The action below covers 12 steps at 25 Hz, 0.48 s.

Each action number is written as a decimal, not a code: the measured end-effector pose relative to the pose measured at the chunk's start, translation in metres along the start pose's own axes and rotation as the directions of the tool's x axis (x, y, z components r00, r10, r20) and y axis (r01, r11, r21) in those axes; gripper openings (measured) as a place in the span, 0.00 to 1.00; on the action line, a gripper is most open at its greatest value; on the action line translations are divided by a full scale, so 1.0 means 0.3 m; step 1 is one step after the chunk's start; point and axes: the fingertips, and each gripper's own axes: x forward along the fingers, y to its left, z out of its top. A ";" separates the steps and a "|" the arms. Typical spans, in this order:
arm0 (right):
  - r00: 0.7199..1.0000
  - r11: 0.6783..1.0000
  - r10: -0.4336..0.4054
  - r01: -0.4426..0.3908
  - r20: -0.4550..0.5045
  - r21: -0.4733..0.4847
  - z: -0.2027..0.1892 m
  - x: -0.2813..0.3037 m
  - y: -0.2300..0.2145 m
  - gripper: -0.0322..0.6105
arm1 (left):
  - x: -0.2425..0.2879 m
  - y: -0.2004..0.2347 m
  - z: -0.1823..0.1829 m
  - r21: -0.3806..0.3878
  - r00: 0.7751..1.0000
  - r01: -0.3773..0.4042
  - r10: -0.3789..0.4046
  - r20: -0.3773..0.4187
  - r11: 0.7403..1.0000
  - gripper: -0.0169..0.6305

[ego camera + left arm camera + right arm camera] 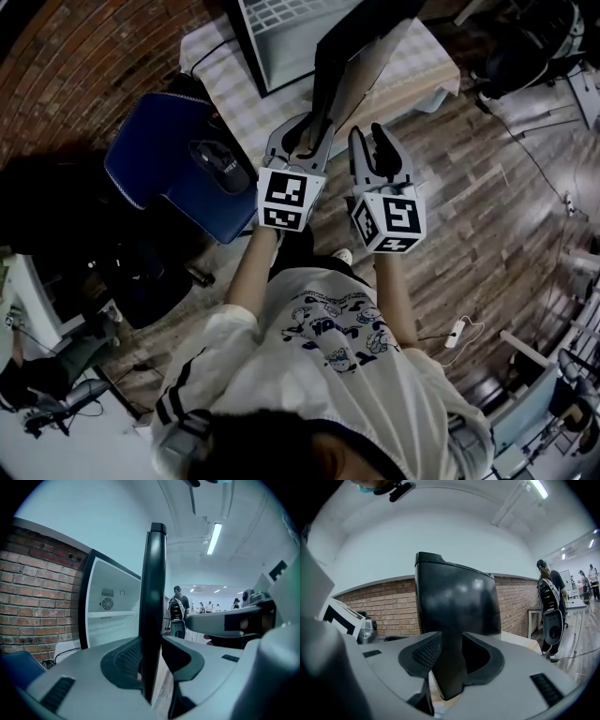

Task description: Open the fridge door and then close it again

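While the door (pixel 342 70) stands swung out, your opening step looks done — closing is left | fridge (pixel 281 33): on the tabletop (pixel 427 66) ahead of you | left fingers (pixel 124 660): clamped on the door's edge, one on each face | right fingers (pixel 424 656): apart, the door's lower edge between them — not pressed, by my judgement

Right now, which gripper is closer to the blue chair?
Left. The left gripper grips the fridge door edge beside the blue chair; the right gripper sits beyond it, farther away.
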 end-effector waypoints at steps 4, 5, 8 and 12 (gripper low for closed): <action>1.000 1.000 0.006 -0.006 -0.004 0.017 0.000 -0.037 -0.032 0.28 | -0.002 -0.060 -0.004 0.009 1.000 0.015 -0.015 -0.001 1.000 0.23; 1.000 1.000 0.011 -0.011 -0.003 0.023 -0.002 -0.048 -0.038 0.29 | -0.003 -0.075 -0.006 0.011 1.000 0.018 -0.018 -0.001 1.000 0.23; 1.000 0.999 0.028 -0.028 -0.004 0.027 -0.004 -0.077 -0.052 0.30 | -0.002 -0.124 -0.009 0.015 1.000 0.030 -0.030 -0.005 0.999 0.23; 0.998 0.998 0.060 -0.060 -0.015 0.015 -0.008 -0.111 -0.052 0.31 | -0.005 -0.190 -0.011 0.022 0.999 0.044 -0.044 -0.006 0.999 0.23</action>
